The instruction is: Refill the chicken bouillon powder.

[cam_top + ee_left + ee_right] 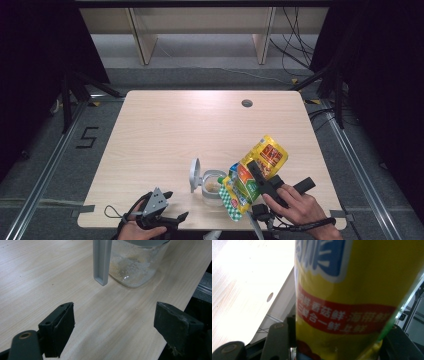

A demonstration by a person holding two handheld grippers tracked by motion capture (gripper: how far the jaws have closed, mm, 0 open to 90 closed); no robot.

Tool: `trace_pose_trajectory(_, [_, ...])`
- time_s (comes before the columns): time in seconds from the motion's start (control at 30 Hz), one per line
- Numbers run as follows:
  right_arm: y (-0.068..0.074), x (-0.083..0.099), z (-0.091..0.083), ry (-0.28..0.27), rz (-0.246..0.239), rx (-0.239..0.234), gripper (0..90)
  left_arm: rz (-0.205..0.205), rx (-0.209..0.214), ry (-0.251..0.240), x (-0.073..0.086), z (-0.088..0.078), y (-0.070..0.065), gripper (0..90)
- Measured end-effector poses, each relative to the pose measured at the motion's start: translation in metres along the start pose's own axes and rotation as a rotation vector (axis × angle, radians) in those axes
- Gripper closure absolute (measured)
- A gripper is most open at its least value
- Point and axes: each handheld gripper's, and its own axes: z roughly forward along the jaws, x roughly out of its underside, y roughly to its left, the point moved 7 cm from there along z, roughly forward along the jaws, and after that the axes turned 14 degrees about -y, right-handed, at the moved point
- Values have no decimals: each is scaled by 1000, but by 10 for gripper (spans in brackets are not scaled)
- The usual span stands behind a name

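1. Over the open jar [214,187], the right gripper [256,172] holds a yellow seasoning pouch [252,177] tilted, its lower end just above the jar's mouth; the jaws are clamped on the pouch's middle.
2. Beside the jar, its grey lid [194,175] stands flipped up on the hinge.
3. Left of the jar, the left gripper [167,206] rests low with its jaws wide and nothing between them.
4. The pouch looks light, soft and glossy, so likely slippery; a grip across its flat middle suits it best.
5. The jar looks rigid, with a little pale powder inside, and may tip if nudged on the surface [165,130].
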Motion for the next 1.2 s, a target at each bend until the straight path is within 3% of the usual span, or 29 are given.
trace_pose_trajectory(0.03, [1, 0, 0, 0, 1, -4, 502, 1, -2, 13, 0, -1, 0, 165])
trace_pose_trajectory(0.07, [1, 1, 0, 0, 0, -2, 502, -43, -9, 7, 2, 0, -4, 165])
trace_pose_trajectory(0.2, [4, 0, 0, 3, 36, 6, 502, -25, -3, 4, 1, 0, -3, 165])
trace_pose_trajectory(0.23, [5, 0, 0, 6, 51, 6, 502, -45, -7, 4, 1, 0, -4, 165])
trace_pose_trajectory(0.27, [2, 0, 0, -2, 9, 5, 502, -35, -5, 7, 1, 0, -4, 165])
trace_pose_trajectory(0.3, [1, 1, 0, -2, -2, 3, 502, -10, 1, 10, 1, -1, -2, 165])
trace_pose_trajectory(0.33, [1, 1, 0, 2, -11, -2, 502, -39, -7, 7, 1, 0, -3, 165])
trace_pose_trajectory(0.37, [1, 1, 0, 0, -7, -3, 502, -42, -8, 2, 1, 0, -3, 165])
trace_pose_trajectory(0.4, [1, 1, 0, 0, -9, -5, 502, -3, -3, 7, 0, 0, -1, 165])
trace_pose_trajectory(0.43, [2, 1, -1, 4, 1, -4, 502, -28, -13, 12, 2, -1, -3, 165])
trace_pose_trajectory(0.47, [3, 0, 0, 0, 14, -26, 502, -5, -2, 11, 1, 0, -2, 165])
trace_pose_trajectory(0.5, [1, 0, -1, 6, 5, -13, 502, -35, -9, 13, 1, 0, -3, 165])
trace_pose_trajectory(0.57, [-1, -1, -2, -2, -19, -15, 502, -43, -10, 6, 1, 1, -3, 165])
trace_pose_trajectory(0.67, [-1, -4, -1, -5, -14, -15, 502, -48, -8, -5, 1, 2, -5, 165])
trace_pose_trajectory(0.73, [0, -4, 0, -13, -21, -10, 504, -22, -1, 11, 1, 0, -3, 165])
trace_pose_trajectory(0.77, [3, -5, 0, -11, 16, -28, 506, -41, -6, 8, 1, 1, -3, 165])
trace_pose_trajectory(0.8, [3, -5, 0, -12, 17, -3, 507, -36, -6, 9, 1, 1, -3, 165])
trace_pose_trajectory(0.83, [2, -4, 0, -7, 0, -38, 508, -36, -8, 4, 1, 1, -3, 165])
trace_pose_trajectory(0.93, [-1, -4, -2, -7, 10, 18, 508, -41, -6, 6, 0, 1, -3, 165])
trace_pose_trajectory(1.0, [-2, -4, -3, -11, 23, 21, 509, -46, -8, 3, 1, 2, -4, 165])
trace_pose_trajectory(1.03, [-2, -4, -2, -9, 20, 26, 509, -29, -6, 1, 1, 2, -4, 165])
trace_pose_trajectory(1.07, [-1, -5, -1, -8, 7, 13, 509, 16, 1, 9, 1, 1, 0, 165])
trace_pose_trajectory(1.1, [1, -5, -1, -2, -27, -24, 514, -20, 1, -4, 0, 2, -3, 165])
trace_pose_trajectory(1.13, [2, -6, -1, -5, -27, -36, 519, -50, -3, -1, 0, 2, -5, 165])
trace_pose_trajectory(1.17, [3, -7, -1, -12, -21, -42, 519, -45, -5, 1, 0, 2, -4, 165])
trace_pose_trajectory(1.2, [0, -8, -1, -10, -38, -18, 520, -42, -8, 4, 1, 2, -4, 165])
